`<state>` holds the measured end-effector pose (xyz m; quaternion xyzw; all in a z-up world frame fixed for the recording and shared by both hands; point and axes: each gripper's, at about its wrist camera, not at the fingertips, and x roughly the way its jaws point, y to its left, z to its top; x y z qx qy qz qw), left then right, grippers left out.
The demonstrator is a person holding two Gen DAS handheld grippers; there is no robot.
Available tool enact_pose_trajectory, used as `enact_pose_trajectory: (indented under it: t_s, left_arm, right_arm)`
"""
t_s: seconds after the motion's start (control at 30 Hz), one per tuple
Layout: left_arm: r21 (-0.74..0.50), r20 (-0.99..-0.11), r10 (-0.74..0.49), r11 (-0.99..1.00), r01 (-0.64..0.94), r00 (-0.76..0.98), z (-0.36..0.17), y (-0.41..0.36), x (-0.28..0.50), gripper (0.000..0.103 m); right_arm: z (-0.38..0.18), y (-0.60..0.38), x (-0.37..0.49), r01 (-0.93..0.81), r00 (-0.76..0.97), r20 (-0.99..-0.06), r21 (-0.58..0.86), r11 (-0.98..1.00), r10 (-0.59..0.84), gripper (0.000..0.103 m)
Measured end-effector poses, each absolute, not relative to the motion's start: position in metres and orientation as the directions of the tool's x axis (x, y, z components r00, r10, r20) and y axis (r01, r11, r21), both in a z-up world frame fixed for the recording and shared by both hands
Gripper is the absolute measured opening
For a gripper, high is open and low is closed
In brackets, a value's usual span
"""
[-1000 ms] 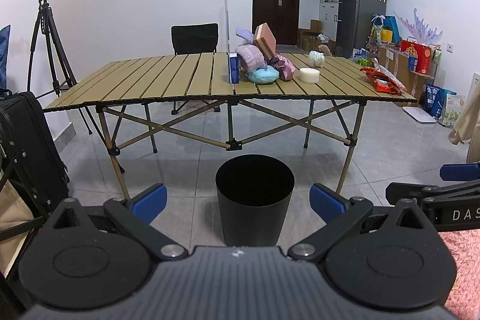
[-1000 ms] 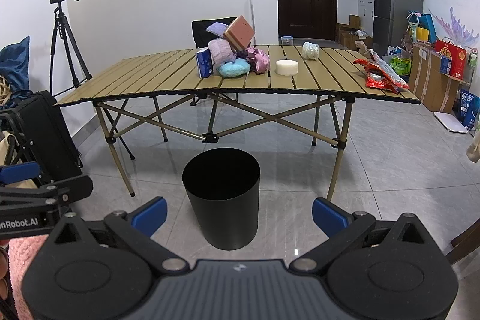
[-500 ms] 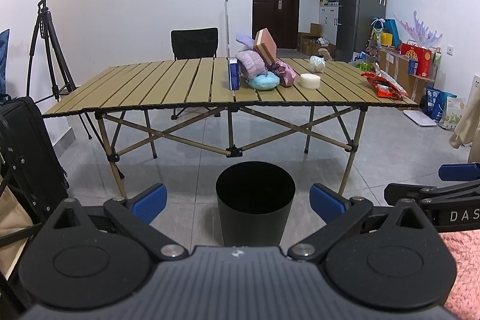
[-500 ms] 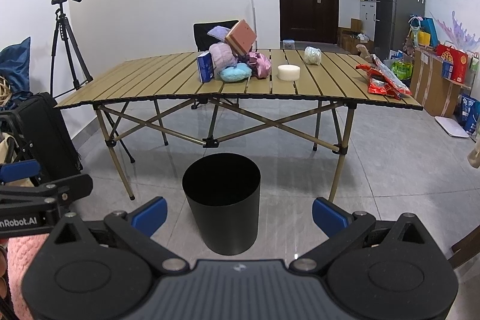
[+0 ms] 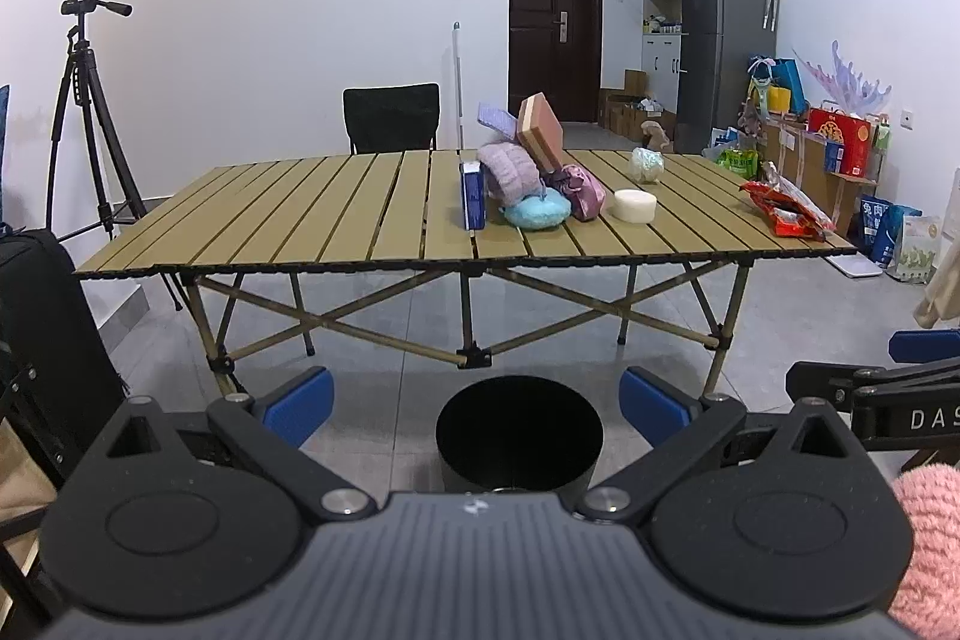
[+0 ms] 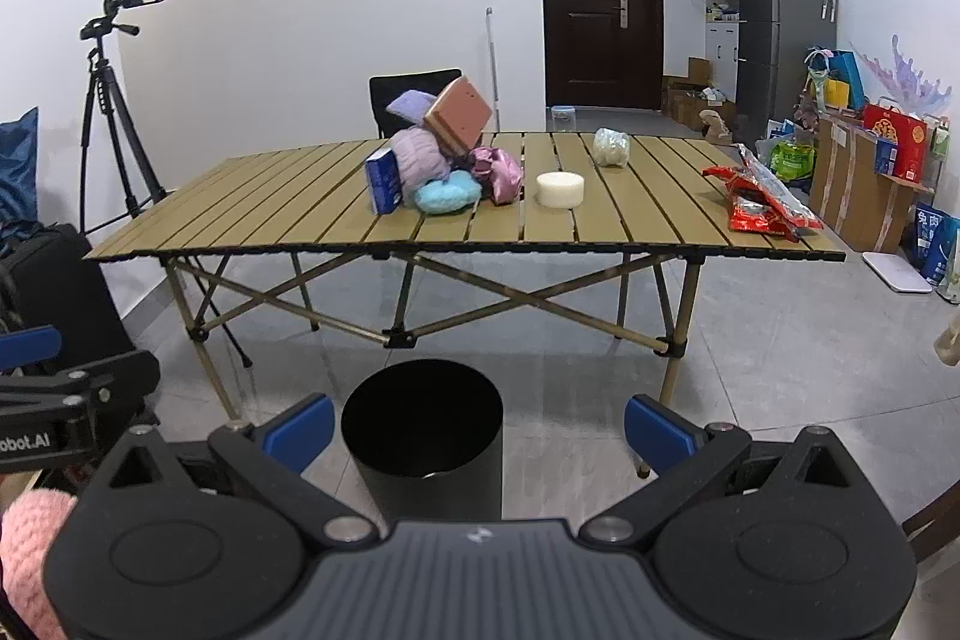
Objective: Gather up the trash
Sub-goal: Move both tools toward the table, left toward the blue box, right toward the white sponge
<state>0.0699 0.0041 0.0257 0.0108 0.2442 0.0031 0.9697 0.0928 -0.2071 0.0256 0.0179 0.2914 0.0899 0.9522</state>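
Left gripper (image 5: 474, 403), right gripper (image 6: 479, 421): jaws wide apart, empty, level.

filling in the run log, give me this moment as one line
phase: approach | left gripper: open, empty | right gripper: open, empty | black cylindrical trash bin: on floor before slatted folding table | red snack wrappers: on table

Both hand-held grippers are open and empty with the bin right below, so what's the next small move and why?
Probably carry the right hand-held gripper up and forward toward the red snack wrapper at the table's right end. Both the right and the left hand-held gripper are open, hold nothing and sit low by the black bin, well short of the tabletop.
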Motion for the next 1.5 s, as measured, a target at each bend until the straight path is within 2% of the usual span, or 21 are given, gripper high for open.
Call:
enact_pose_trajectory:
  t_s: [0.97, 1.5]
  left_arm:
    - [-0.021, -0.465, 0.014, 0.999, -0.027, 0.885, 0.014, 0.010, 0.207, 0.103]
    - [-0.027, -0.446, 0.020, 0.999, -0.036, 0.895, 0.009, 0.010, 0.274, 0.103]
  right_arm:
    - [0.011, -0.213, 0.233, -0.119, 0.841, -0.517, 0.108, 0.987, 0.158, 0.103]
    - [-0.001, -0.214, 0.305, -0.100, 0.873, -0.467, 0.115, 0.988, 0.143, 0.103]
